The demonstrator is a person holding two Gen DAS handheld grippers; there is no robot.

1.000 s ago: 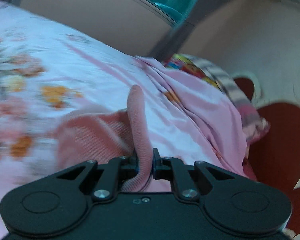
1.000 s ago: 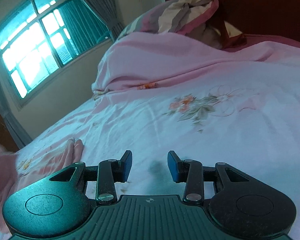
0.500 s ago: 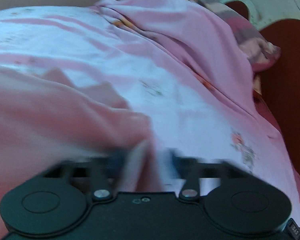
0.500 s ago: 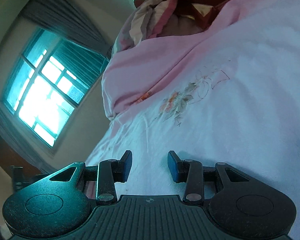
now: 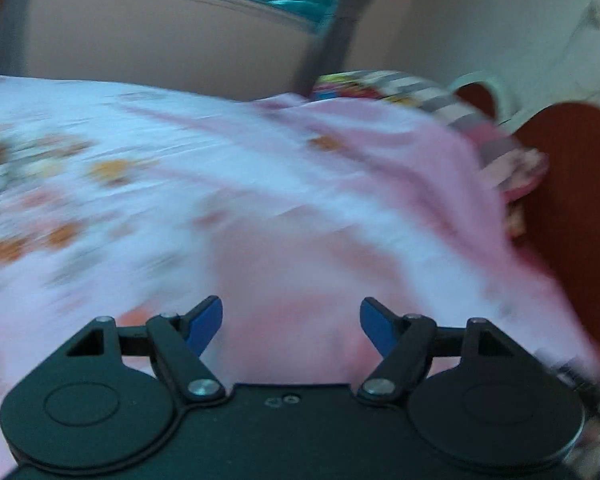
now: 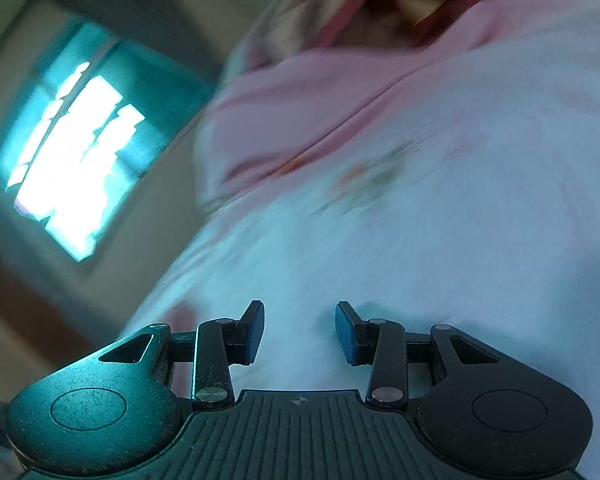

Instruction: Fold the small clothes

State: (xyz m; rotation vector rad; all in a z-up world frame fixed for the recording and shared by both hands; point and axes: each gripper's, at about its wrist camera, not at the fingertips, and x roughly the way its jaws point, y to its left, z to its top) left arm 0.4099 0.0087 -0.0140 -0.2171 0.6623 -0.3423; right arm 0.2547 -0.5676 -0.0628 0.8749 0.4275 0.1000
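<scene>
My left gripper (image 5: 291,322), jaws just sprung wide, hangs empty over the pink garment (image 5: 296,280) on the bedsheet (image 5: 148,200); my right gripper (image 6: 300,330) gapes empty; folding looks unfinished.

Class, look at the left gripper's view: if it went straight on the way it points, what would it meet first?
Probably the pink garment lying on the bedsheet, just ahead of the open left gripper. The frame is blurred, so depth is uncertain.

Bed (image 5: 148,184) under floral pink sheet; blurred pink garment (image 5: 292,280) on it; striped pillow (image 5: 440,100) at head.
</scene>
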